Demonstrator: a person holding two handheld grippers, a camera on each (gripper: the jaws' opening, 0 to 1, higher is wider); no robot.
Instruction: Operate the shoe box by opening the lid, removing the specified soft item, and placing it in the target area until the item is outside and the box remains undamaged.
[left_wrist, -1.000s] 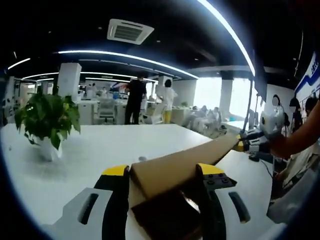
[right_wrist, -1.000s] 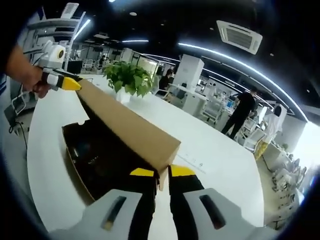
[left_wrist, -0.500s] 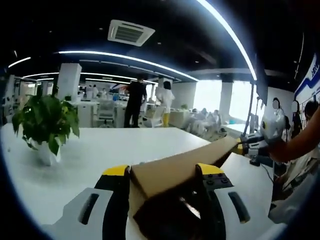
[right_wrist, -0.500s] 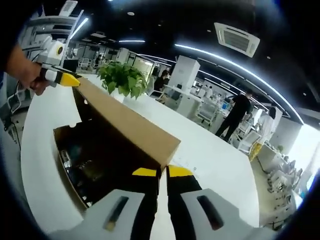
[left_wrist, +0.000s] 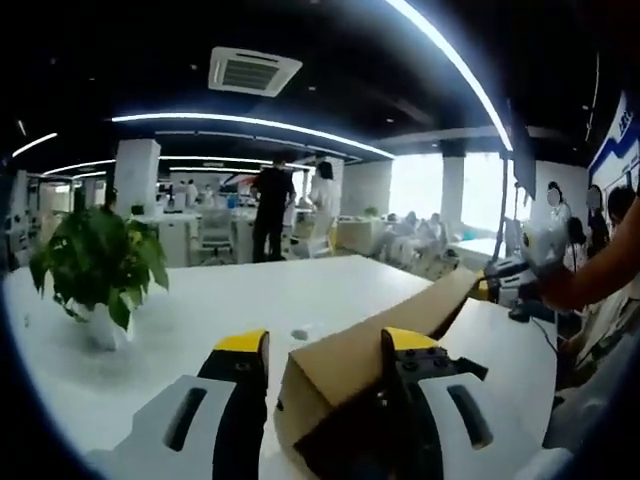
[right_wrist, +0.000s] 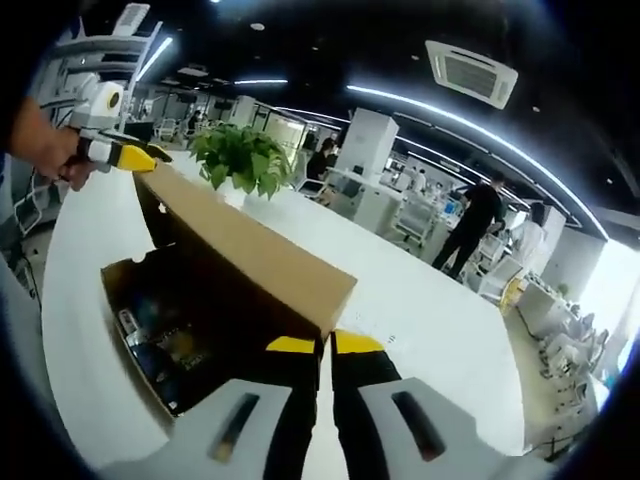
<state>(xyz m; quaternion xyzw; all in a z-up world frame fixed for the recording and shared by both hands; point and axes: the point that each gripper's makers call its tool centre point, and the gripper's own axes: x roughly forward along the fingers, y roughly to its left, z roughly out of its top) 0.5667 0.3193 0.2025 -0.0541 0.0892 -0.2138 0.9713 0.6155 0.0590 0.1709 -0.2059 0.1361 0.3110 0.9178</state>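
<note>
Between the yellow-tipped fingers of the right gripper (right_wrist: 320, 345), nearly closed, sits the near corner of the brown cardboard lid (right_wrist: 250, 258), pinched and tilted up. At the far corner, the left gripper (right_wrist: 128, 157) meets the same edge, so the lid rides level on two points, likely to spare the hinge and walls from twisting. In the left gripper view, fingers of the left gripper (left_wrist: 325, 345) set moderately apart around the lid's corner (left_wrist: 345, 365), the right pad against the cardboard; firm clamping cannot be told. Below the raised lid, the open shoe box (right_wrist: 125, 325) rests on the white bench (right_wrist: 420, 310), dark contents (right_wrist: 165, 340) inside, too dim to pick out the soft item. Overhanging lid blocking straight access from above. Beyond, a potted plant (right_wrist: 242, 160) near the box's far end; people (left_wrist: 272, 205) standing well apart in the office.
</note>
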